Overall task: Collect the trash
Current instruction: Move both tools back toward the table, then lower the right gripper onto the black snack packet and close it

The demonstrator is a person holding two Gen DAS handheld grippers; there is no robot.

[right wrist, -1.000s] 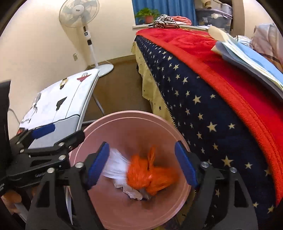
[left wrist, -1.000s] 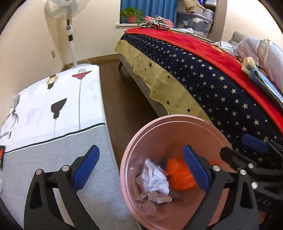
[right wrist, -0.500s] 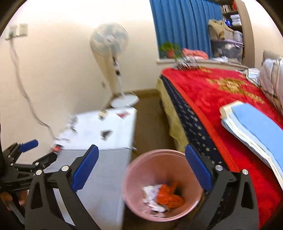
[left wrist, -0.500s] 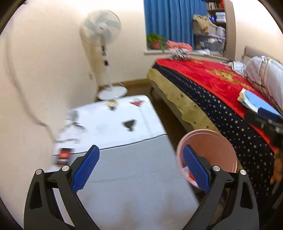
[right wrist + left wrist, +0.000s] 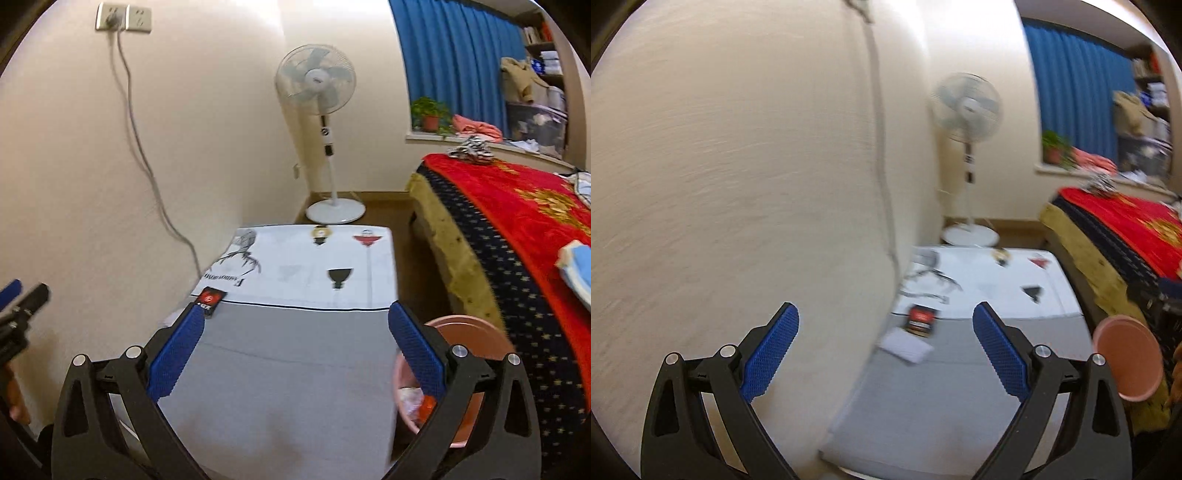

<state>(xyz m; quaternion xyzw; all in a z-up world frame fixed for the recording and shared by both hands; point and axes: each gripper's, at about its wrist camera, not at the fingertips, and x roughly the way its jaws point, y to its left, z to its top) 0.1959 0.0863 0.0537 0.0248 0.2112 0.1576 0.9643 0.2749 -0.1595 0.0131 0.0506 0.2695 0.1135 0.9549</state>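
Above the tabletop (image 5: pixel 295 369), both grippers level, pointing forward: left gripper (image 5: pixel 885 345) and right gripper (image 5: pixel 295 347), fingers spread wide, holding nothing. Right of the tabletop, against the bed (image 5: pixel 517 258), pink bin (image 5: pixel 469 332) with white paper (image 5: pixel 410 400) and orange trash (image 5: pixel 428 404) inside. Near the tabletop's wall edge, small black-red packet (image 5: pixel 211 298).

The round pink plastic bin (image 5: pixel 469 332) has a smooth, faintly shiny wall; crumpled white paper (image 5: pixel 408 398) lies inside it. The grey and white printed cloth cover (image 5: pixel 295 369) on the table looks matt and soft. The red patterned blanket (image 5: pixel 517 206) on the bed is plush and fuzzy. Both matt black plastic grippers (image 5: pixel 295 347) (image 5: pixel 884 349) carry blue pads (image 5: pixel 177 354) with a rough dimpled texture and bright metal rivets.
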